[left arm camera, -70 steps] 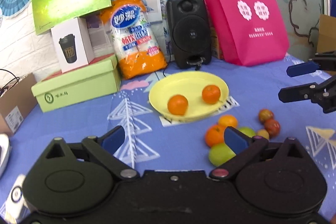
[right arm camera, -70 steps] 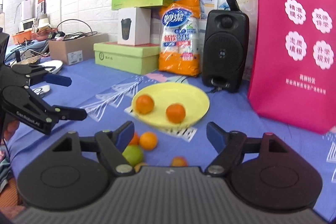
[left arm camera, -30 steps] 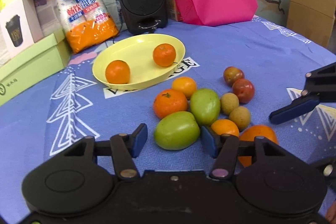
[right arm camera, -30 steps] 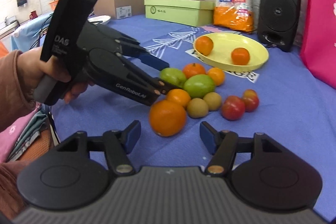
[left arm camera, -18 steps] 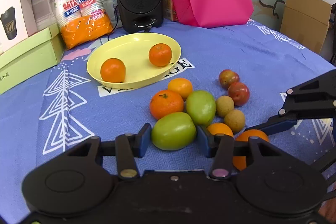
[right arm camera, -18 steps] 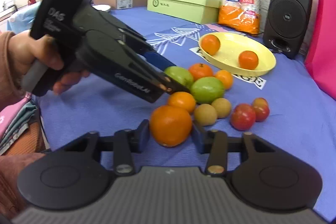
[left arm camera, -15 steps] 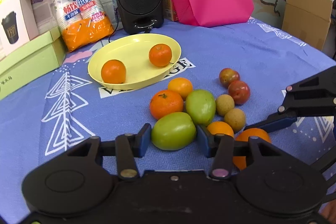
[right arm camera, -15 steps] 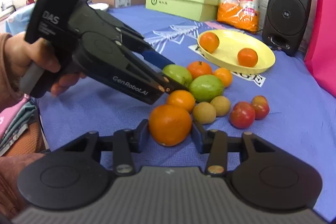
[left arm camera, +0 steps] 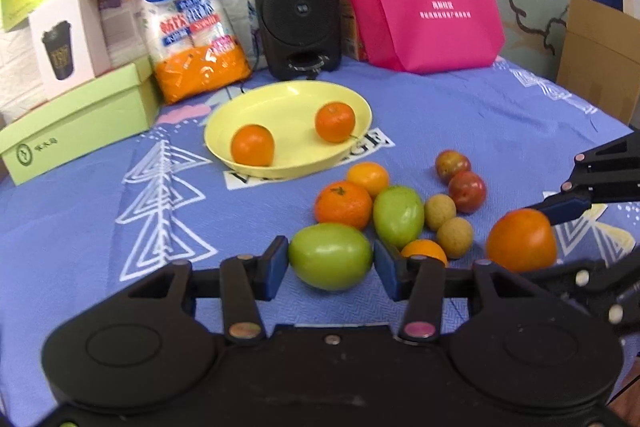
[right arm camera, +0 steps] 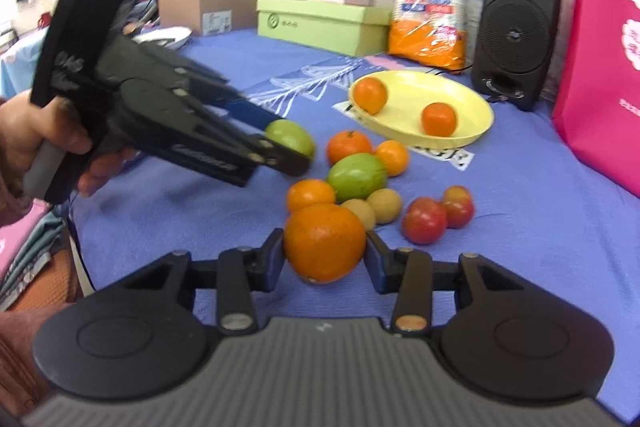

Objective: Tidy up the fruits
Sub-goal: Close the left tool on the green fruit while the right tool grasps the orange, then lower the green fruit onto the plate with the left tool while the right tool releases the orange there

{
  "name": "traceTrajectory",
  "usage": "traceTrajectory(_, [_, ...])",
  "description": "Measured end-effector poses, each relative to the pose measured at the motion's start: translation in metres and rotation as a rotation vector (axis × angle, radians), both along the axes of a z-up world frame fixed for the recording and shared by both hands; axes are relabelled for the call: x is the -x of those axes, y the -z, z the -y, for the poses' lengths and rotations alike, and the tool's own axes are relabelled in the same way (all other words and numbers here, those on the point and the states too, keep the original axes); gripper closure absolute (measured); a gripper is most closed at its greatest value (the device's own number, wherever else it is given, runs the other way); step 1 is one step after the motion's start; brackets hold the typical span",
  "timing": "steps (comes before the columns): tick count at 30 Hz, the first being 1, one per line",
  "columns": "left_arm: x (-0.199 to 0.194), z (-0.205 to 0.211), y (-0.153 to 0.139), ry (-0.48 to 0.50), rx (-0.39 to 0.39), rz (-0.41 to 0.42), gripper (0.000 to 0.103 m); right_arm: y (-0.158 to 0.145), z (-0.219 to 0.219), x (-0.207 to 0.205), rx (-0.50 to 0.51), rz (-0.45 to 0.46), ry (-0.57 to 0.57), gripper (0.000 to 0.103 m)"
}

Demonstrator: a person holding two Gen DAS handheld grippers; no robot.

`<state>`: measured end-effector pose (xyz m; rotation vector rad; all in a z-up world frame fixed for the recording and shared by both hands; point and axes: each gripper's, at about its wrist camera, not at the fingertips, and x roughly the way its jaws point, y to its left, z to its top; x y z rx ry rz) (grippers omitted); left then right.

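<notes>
Oranges: two in yellow plate (left arm camera: 352,107), about four near it. Left gripper (left arm camera: 331,261) clamps green fruit (left arm camera: 330,255); right gripper (right arm camera: 325,254) clamps large orange (right arm camera: 324,243), both jaws just closing.

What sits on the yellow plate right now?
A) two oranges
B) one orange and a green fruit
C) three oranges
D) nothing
A: the yellow plate carries two oranges, one near its left rim and one toward the right; every green fruit is off it, on the blue cloth.
</notes>
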<state>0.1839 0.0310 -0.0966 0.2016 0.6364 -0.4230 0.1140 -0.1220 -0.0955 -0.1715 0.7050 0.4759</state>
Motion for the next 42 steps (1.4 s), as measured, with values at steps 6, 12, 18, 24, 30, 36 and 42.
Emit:
traceTrajectory(6, [-0.002,-0.010,-0.014,-0.021,0.015,-0.003,0.056,-0.005,0.008,-0.005,-0.009,0.006,0.023,0.062])
traceTrajectory(12, [-0.007,-0.002,0.003,-0.021,-0.053,-0.015,0.042,-0.001,0.011,-0.006,-0.015,-0.005,0.027,0.062])
traceTrajectory(18, [-0.026,0.004,0.020,-0.026,-0.040,-0.046,0.058,-0.001,0.011,-0.004,-0.016,-0.004,0.034,0.062])
traceTrajectory(24, [-0.025,-0.002,0.019,-0.040,-0.010,-0.042,0.058,-0.001,0.016,-0.004,-0.027,-0.006,0.053,0.062])
traceTrajectory(30, [-0.016,-0.014,-0.004,-0.063,-0.005,0.008,0.058,-0.004,0.018,-0.006,-0.026,0.001,0.050,0.062])
traceTrajectory(36, [-0.057,-0.020,-0.030,-0.096,-0.011,0.055,0.058,-0.024,0.019,-0.037,-0.013,0.061,0.043,0.062])
traceTrajectory(42, [-0.122,-0.006,-0.043,-0.104,-0.044,0.070,0.058,-0.038,0.014,-0.099,0.005,0.077,0.042,0.062])
